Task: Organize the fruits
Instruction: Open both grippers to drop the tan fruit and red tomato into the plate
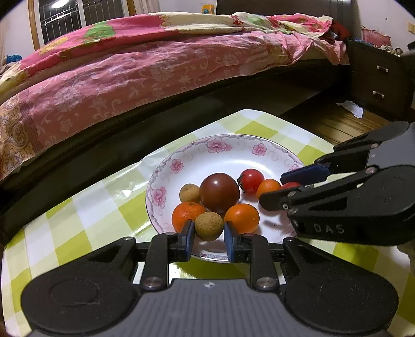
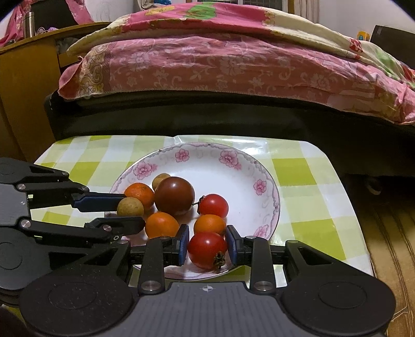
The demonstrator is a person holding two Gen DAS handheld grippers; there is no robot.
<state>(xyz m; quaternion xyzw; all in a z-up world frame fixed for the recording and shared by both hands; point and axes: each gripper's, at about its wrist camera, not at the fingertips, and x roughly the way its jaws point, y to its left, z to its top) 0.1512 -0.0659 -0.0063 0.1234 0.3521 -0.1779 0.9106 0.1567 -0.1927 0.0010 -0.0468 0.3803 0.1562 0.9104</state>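
Nearest the left wrist camera, the left gripper (image 1: 209, 233) sat narrowed on a tan longan (image 1: 209, 225), its blue pads pressed to either side of the fruit at the near rim of the floral plate (image 1: 181, 158). From the right wrist camera, the right gripper (image 2: 207, 246) was likewise clamped narrow, holding a red tomato (image 2: 206, 249) with a dried calyx at the plate's near edge. That tomato was almost hidden in the left view, where only a red sliver showed behind the right gripper's fingers (image 1: 306, 174). Both views showed the rest of the fruit gathered on the plate: a large dark tomato (image 1: 219, 193) in the middle, a second longan (image 1: 189, 192) behind it, two oranges (image 1: 241, 218) flanking the held longan, and a small red tomato (image 1: 251, 180) beside a small orange fruit (image 1: 268, 187). The plate rested on a green-checked tabletop (image 1: 85, 207) in front of a bed (image 1: 135, 64) with pink floral bedding. Only the left view took in a dark nightstand (image 1: 376, 80); only the right view showed a steel flask (image 2: 29, 24) on a wooden ledge.
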